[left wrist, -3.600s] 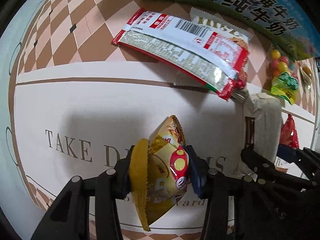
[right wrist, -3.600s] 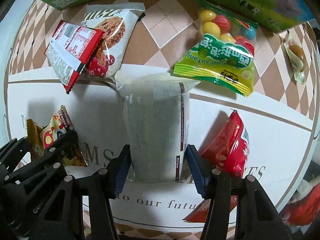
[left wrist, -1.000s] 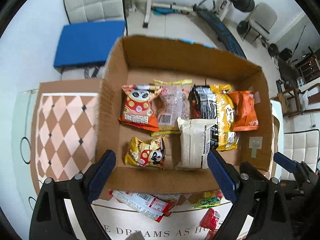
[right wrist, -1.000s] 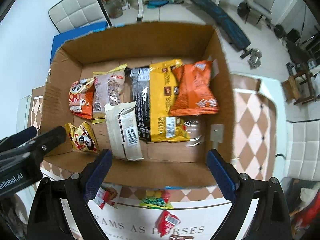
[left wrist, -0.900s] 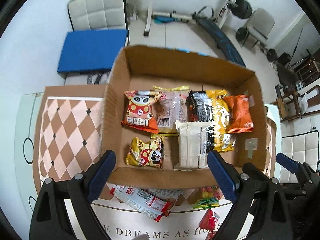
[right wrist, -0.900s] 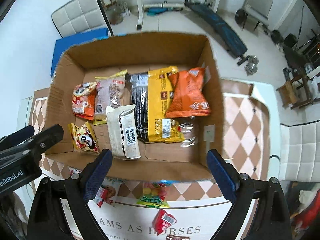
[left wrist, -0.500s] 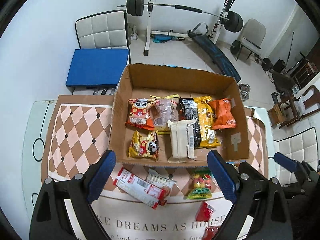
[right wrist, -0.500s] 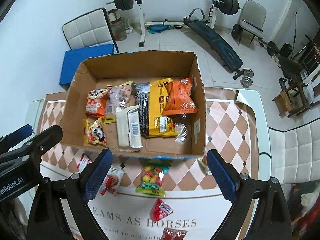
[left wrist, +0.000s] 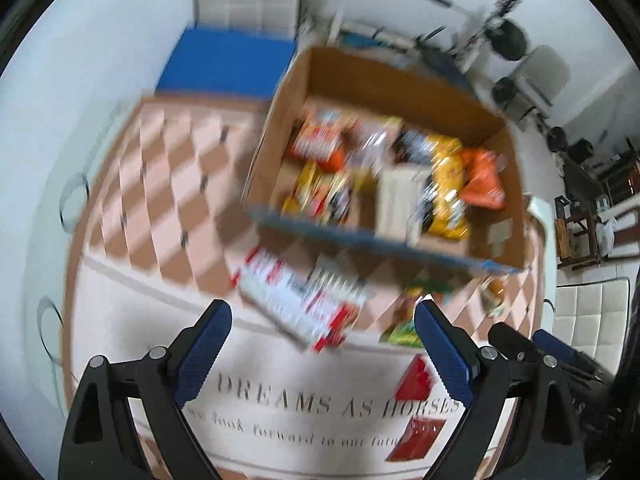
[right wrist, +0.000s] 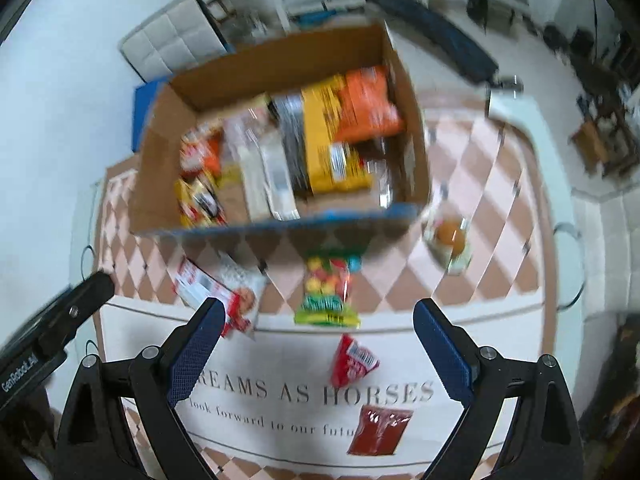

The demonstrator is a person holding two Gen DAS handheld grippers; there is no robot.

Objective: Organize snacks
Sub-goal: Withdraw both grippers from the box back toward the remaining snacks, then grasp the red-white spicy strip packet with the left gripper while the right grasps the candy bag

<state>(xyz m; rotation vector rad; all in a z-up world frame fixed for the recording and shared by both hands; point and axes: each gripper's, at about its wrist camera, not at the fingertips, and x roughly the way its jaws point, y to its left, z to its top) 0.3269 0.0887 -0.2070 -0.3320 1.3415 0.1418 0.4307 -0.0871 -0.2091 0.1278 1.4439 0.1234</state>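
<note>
Both views are motion-blurred. A cardboard box [left wrist: 276,140] [right wrist: 160,168] holds several snack packs. On the table in front of it lie a red-and-white pack [left wrist: 296,304] [right wrist: 200,284], a cookie pack [right wrist: 244,292], a green candy bag [right wrist: 328,292] [left wrist: 408,324], a small red pack [right wrist: 354,362] [left wrist: 416,380], a flat dark red sachet [right wrist: 380,424] and a clear pack with a brown snack [right wrist: 450,240]. My left gripper [left wrist: 322,352] is open and empty above the table mat. My right gripper [right wrist: 318,354] is open and empty.
A white mat with printed words [right wrist: 280,392] covers the near table. The checkered tablecloth [left wrist: 160,184] lies left of the box. Chairs and gym equipment [right wrist: 440,32] stand on the floor beyond the table.
Both grippers let go of their snacks into the box, rose high, and now swing down and back toward the loose packs on the table. Both stay open.
</note>
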